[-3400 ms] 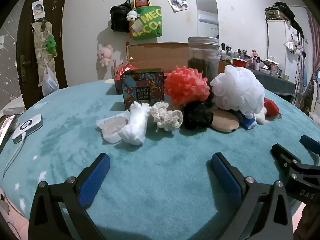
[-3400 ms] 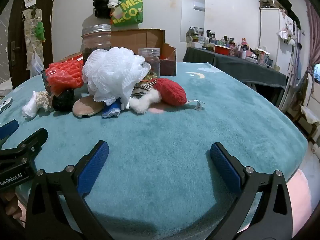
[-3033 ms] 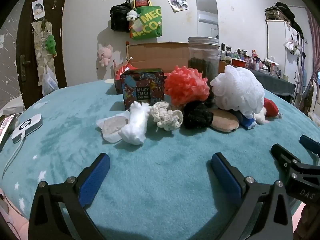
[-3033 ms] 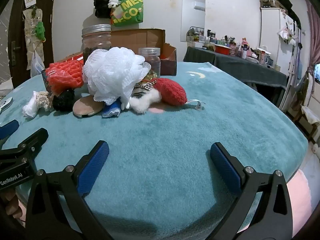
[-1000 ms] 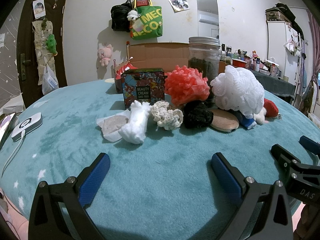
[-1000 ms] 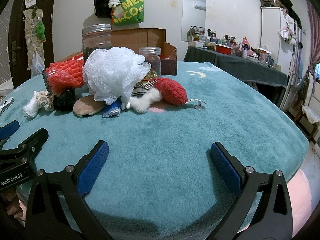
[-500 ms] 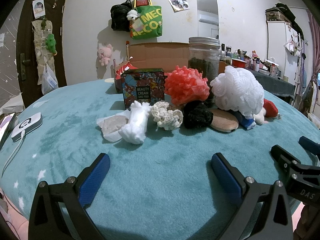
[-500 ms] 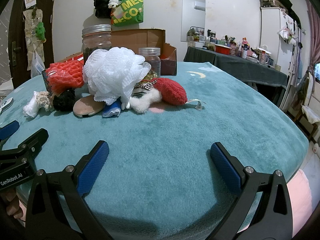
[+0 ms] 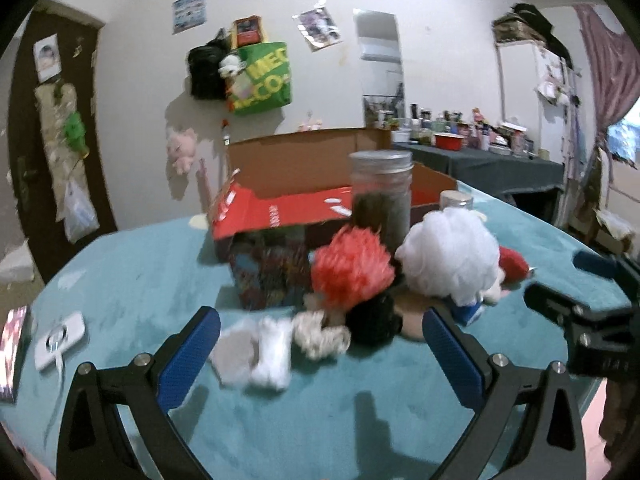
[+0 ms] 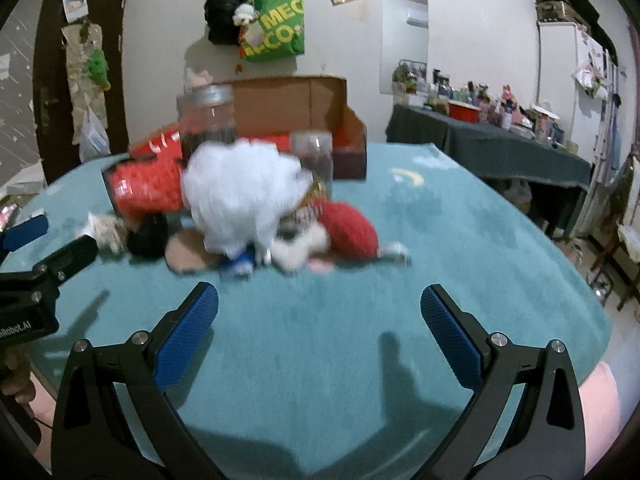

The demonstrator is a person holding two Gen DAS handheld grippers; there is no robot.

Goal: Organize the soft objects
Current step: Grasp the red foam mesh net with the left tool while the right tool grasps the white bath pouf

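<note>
- Left gripper (image 9: 320, 354) hovered low over the teal surface (image 9: 132, 280), fingers (image 9: 188, 354) spread wide, holding nothing.
- Right gripper (image 10: 319, 330) likewise gaped empty.
- A white fluffy roll (image 9: 274, 354) lay between the left fingers, long axis pointing away.
- Beyond, touching: cream knot (image 9: 320, 334), black pompom (image 9: 374, 320), red loofah (image 9: 352, 270), white loofah (image 9: 450, 256).

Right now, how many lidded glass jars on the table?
2. A tall jar stands behind the white pouf, in front of the cardboard box; a short jar stands at the pouf's right. More may be hidden behind the pile.
</note>
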